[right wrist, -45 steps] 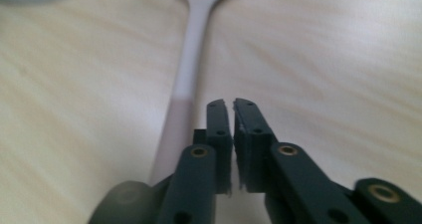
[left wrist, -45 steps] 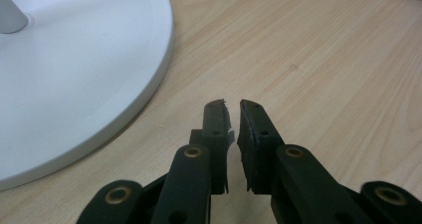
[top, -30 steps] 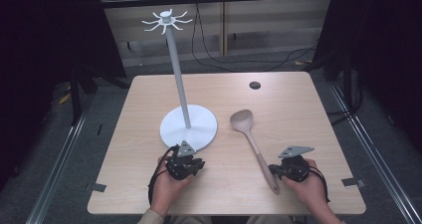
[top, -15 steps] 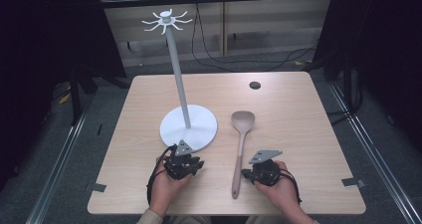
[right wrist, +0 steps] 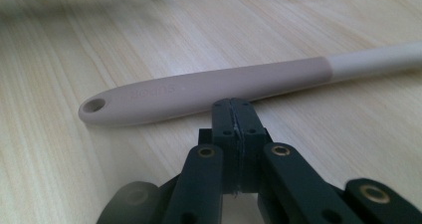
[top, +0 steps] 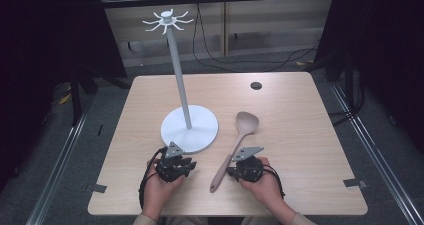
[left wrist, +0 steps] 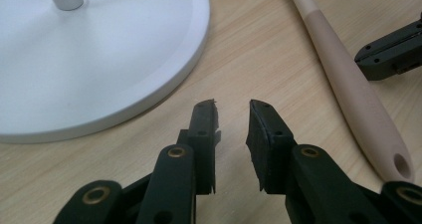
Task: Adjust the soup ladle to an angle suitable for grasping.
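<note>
Counts: one table [top: 305, 135], one white stand [top: 189, 127], one spoon [top: 235, 147], two grippers, one small dark disc [top: 256, 85] near the table's far edge.

Left to right in the high view: left gripper [top: 186, 163] sat on the near part of the table, just beside the near rim of the stand's round base. In the left gripper view its jaws stood slightly apart, having just been opening, with nothing between them, only bare wood; the base [left wrist: 99, 59] lay ahead and to the left, the spoon handle [left wrist: 348, 94] off to the right, not touching.

Stand: flat round base, thin upright pole, ring of short curved hooks [top: 166, 21] on top.

Spoon: one piece, pinkish-brown. Oval bowl at the far end, just right of the stand base. Paler shaft in the middle, thicker rounded grip at the near end with a hang hole [right wrist: 94, 105]. Faint embossed lettering on the grip, unreadable. It lay flat on the table, slanted, bowl far and right, handle end near and left.

Right gripper [top: 233, 172]: jaws pressed fully together, gripping nothing. In the right gripper view the tips [right wrist: 234, 113] sat right at the side of the spoon's grip, which ran crosswise just beyond them; actual contact couldn't be confirmed. Spoon lay between the two grippers, much closer to the right one.
</note>
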`<action>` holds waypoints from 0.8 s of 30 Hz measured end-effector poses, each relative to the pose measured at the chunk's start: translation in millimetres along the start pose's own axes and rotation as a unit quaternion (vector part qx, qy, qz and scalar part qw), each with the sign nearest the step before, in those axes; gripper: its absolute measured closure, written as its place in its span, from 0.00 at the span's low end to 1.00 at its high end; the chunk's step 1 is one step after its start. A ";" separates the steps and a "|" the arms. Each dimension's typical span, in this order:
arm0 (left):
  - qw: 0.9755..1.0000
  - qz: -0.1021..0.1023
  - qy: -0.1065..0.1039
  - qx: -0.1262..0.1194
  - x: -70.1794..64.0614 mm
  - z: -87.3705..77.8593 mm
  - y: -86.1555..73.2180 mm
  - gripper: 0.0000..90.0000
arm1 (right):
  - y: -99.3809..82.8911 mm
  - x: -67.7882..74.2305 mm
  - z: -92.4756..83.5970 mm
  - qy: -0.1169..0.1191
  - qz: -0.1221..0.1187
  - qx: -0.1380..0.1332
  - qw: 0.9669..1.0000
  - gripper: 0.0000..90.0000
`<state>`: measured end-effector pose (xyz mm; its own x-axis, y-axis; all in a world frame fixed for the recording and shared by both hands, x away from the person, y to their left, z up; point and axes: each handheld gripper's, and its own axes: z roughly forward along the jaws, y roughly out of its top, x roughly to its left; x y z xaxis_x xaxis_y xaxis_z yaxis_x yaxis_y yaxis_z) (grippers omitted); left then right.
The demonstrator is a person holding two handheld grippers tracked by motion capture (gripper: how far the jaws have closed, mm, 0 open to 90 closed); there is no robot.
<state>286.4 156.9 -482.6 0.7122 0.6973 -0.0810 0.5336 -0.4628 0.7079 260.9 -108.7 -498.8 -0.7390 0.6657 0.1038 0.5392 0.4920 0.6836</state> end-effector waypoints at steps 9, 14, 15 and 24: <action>1.000 -0.013 0.007 -0.002 6.4 -7.3 -7.8 0.80 | 11.3 1.8 11.7 0.009 -0.019 -0.005 1.000 0.99; 1.000 -0.015 0.011 -0.002 9.0 -10.1 -9.8 0.80 | 16.0 4.7 17.3 0.019 -0.032 -0.003 0.999 0.98; 1.000 -0.017 0.011 -0.002 9.1 -10.4 -10.1 0.80 | 17.2 4.7 19.2 0.026 -0.037 -0.006 0.999 0.98; 0.999 -0.035 0.020 -0.011 14.6 -13.8 -13.2 0.79 | 32.0 8.9 35.2 0.041 -0.050 -0.007 0.998 0.98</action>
<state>283.5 180.7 -483.5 0.6552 0.7484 -0.1032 0.5707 -0.4008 0.7167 285.8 -67.2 -501.5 -0.8197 0.5652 0.0935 0.4560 0.5449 0.7037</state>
